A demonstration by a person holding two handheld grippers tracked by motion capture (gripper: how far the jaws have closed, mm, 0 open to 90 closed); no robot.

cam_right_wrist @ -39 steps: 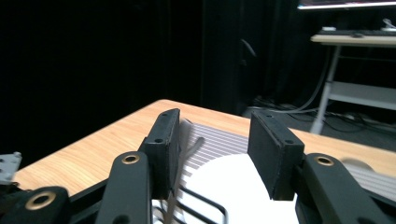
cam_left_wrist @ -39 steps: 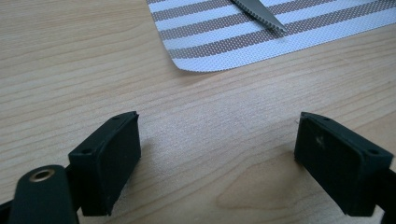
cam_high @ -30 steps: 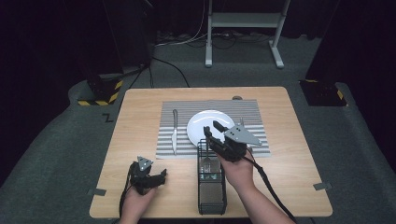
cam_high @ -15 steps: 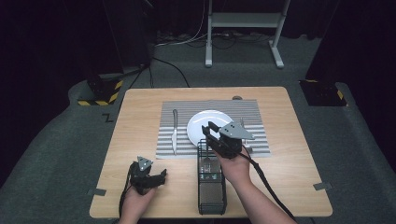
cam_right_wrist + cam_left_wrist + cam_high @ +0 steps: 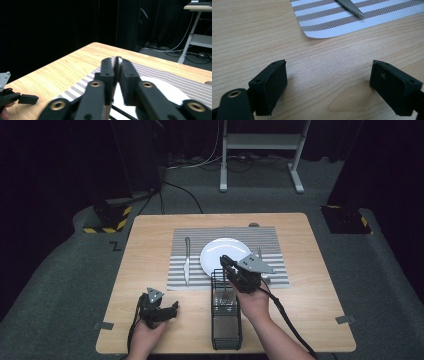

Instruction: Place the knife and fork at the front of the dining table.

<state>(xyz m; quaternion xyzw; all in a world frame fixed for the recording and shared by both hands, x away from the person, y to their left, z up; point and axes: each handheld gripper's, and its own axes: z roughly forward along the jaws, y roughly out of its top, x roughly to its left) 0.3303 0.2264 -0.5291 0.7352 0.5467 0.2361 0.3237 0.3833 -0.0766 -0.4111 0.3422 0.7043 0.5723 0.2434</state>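
- The right gripper (image 5: 226,262) is hovering over the far end of the black wire cutlery basket (image 5: 226,330), which is standing lengthwise on the light wooden table (image 5: 150,235) just beneath it and running back toward the person.
- Its jaws have just been closing and are now clenching a thin silvery piece of cutlery (image 5: 117,62) edge-on between the pads; which utensil it is cannot be told.
- Just ahead of that gripper a round white plate (image 5: 220,252) is lying on the grey-and-white striped placemat (image 5: 200,235), its near rim standing close to the basket's far end.
- Off to its left a steel table knife (image 5: 187,260) is lying on the mat; a fork (image 5: 259,252) is resting just to its right.
- The right hand (image 5: 252,302) is reaching in from below, tilting the gripper forward and down.
- The left gripper (image 5: 170,310) is resting low over bare wood, well apart from the basket, jaws released wide with nothing between them; the mat's corner and knife tip (image 5: 352,7) are lying just ahead of it.
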